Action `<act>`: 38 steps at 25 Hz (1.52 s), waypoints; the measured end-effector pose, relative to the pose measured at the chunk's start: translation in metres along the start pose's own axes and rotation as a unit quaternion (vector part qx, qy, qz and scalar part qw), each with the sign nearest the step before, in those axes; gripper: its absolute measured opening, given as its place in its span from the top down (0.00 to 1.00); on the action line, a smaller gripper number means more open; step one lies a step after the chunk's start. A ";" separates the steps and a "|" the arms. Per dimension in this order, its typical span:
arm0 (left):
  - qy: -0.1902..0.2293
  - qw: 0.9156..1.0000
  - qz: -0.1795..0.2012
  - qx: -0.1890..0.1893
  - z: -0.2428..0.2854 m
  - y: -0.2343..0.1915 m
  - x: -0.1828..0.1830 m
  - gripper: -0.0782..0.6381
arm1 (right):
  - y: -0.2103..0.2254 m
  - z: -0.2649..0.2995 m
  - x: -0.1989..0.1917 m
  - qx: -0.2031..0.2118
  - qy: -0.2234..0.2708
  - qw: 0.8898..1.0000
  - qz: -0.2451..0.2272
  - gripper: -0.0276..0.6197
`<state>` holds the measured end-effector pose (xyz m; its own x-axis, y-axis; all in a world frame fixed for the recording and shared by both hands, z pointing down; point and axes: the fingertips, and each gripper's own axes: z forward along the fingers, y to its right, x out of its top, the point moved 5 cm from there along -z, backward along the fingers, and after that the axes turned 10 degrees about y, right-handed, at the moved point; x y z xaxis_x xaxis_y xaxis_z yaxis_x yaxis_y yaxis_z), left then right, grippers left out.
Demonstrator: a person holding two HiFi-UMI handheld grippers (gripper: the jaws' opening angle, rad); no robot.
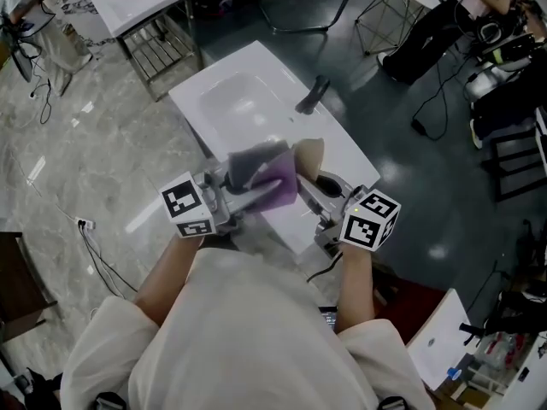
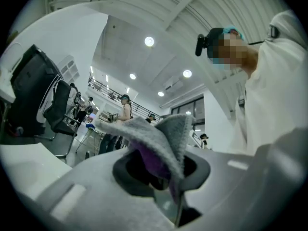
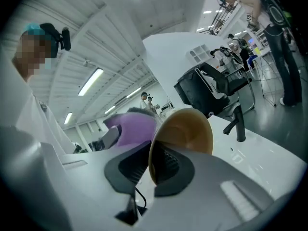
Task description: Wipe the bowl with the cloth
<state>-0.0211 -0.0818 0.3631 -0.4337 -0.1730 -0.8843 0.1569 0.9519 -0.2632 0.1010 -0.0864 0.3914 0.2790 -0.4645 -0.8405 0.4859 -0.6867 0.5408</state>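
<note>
Over the white sink, my left gripper (image 1: 248,196) is shut on a grey and purple cloth (image 1: 267,174). The cloth bunches up between its jaws in the left gripper view, cloth (image 2: 161,141) and left gripper (image 2: 163,172). My right gripper (image 1: 313,183) is shut on the rim of a tan bowl (image 1: 309,153), held tilted on its side. In the right gripper view the bowl (image 3: 187,129) stands edge-on in the right gripper (image 3: 151,165), and the purple cloth (image 3: 131,129) sits close by on its left. Whether cloth and bowl touch I cannot tell.
Below the grippers lies a white sink top (image 1: 342,148) with a basin (image 1: 235,101) and a black faucet (image 1: 312,95), the faucet (image 3: 239,124) also showing at the right. A wire-shelf table (image 1: 158,45) stands far left. Cables run across the marble floor (image 1: 94,246).
</note>
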 end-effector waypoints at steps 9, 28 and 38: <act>-0.055 0.994 0.089 0.018 0.012 -0.003 0.003 0.79 | -0.026 0.016 -0.037 0.056 -0.120 0.990 -0.056 0.93; -0.082 0.983 0.125 0.104 -0.007 -0.050 -0.001 0.80 | -0.062 0.003 -0.021 0.196 -0.113 0.974 -0.016 0.91; -0.079 0.983 0.107 0.124 -0.027 -0.059 -0.018 0.80 | -0.060 -0.005 -0.004 0.225 -0.044 0.973 0.038 0.91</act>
<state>-0.0462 -0.1277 0.4049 -0.2276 -0.0304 -0.9733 0.4502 0.8830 -0.1328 0.0754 -0.0405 0.3623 0.2183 -0.5557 -0.8022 0.0492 -0.8147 0.5778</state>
